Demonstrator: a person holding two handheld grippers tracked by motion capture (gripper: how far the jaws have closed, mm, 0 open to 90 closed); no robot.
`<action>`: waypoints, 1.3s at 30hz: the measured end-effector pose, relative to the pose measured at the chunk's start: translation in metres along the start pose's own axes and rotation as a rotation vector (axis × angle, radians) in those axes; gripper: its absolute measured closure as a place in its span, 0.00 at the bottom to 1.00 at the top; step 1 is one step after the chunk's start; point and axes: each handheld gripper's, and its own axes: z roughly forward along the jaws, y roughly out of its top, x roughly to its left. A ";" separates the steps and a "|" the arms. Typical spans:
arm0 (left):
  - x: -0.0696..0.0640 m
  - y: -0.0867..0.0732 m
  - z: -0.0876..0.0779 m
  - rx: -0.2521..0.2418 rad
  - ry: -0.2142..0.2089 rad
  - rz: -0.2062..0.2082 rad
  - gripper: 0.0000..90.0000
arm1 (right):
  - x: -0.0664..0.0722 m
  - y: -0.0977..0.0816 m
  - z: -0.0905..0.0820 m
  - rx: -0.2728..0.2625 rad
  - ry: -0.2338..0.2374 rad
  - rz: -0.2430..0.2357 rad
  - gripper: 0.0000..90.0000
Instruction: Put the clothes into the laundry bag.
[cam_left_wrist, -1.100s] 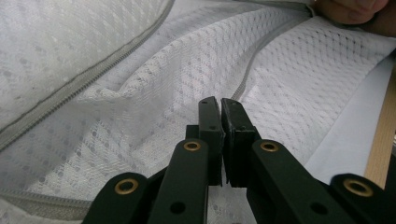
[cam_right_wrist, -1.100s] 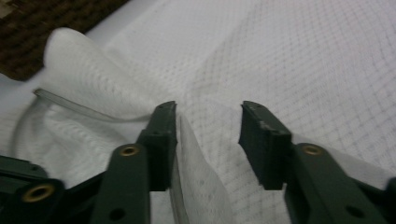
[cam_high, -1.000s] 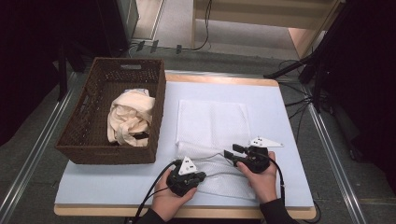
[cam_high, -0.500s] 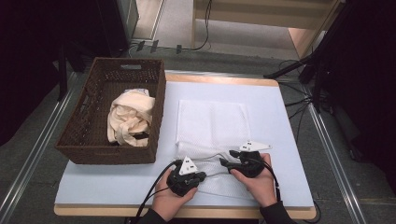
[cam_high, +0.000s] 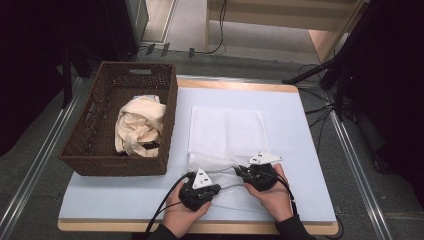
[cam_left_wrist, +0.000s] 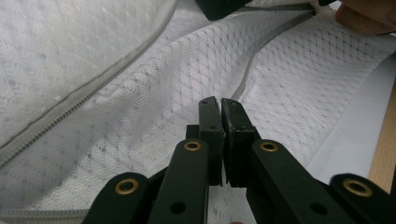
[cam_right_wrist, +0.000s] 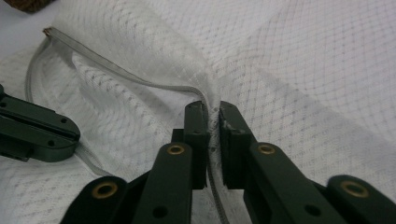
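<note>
Right hand-held gripper (cam_right_wrist: 212, 114) has just been closing its jaws, now pinching the grey zipper edge (cam_right_wrist: 140, 80) of the white mesh laundry bag (cam_high: 226, 135). Left hand-held gripper (cam_left_wrist: 220, 109) is clamping the mesh beside it. Bag is lying flat on the light blue bench (cam_high: 300, 150), right of the brown wicker basket (cam_high: 100, 150). Both grips set, probably ready to pull the opening apart.

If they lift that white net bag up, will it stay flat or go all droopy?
Probably droopy: the white mesh bag already wrinkles where the right gripper pinches it. It looks thin and see-through, so likely light. The zipper edge may hang a bit stiffer.
</note>
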 end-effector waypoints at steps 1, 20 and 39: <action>-0.001 0.000 0.000 0.002 0.006 0.003 0.98 | 0.000 0.000 -0.002 -0.017 -0.002 0.005 0.96; -0.001 0.001 0.001 0.006 0.010 0.003 0.99 | -0.009 0.018 -0.055 -0.246 -0.031 0.069 0.98; -0.003 0.023 -0.039 -0.135 -0.055 0.031 0.60 | -0.007 0.011 -0.046 -0.226 -0.048 0.049 0.97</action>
